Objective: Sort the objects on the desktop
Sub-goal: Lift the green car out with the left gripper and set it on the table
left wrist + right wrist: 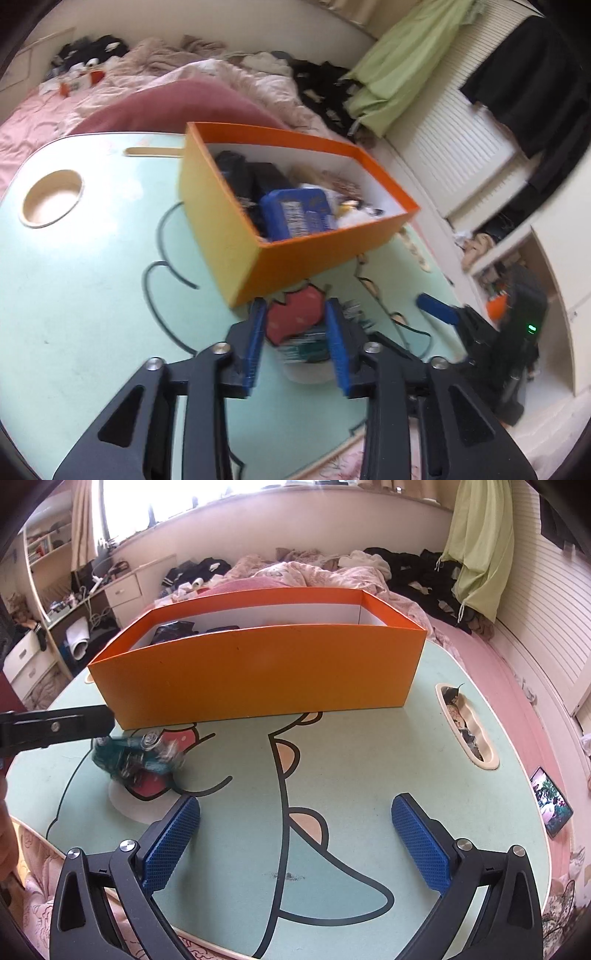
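Step in hand: I am bringing my left gripper (297,345) onto the small teal packet (306,349) so that it can go into the orange box (258,266), which already holds a blue packet (295,214) and some dark things
Where the packet is: on the green table (92,295), over the red patch of the cartoon print, between my left fingers (255,350) and just short of the box's near wall; from my right gripper (295,843) it lies ahead and to the left, well apart
Left grip: the jaws stand partly open with the packet in the gap; the view is blurred, so I cannot tell whether the pads already press on it
Right grip: wide open and holding nothing, only bare table between its fingers (171,843)
Doing it well: I judge the packet to be soft and crinkly, so I should centre it between the pads, close on its bulk and not on a loose edge, and feel it firm before I lift
Clearance: the box wall is close ahead of my left fingertips, so the lift has to go up first and forward only once the packet clears the rim
Left pose: tipped steeply down at the table and pointed toward the near corner of the box
Right pose: also angled downward, low over the near edge of the table, facing the long side of the box
Risk: a grip on the wrapper alone may slip on the way over the rim
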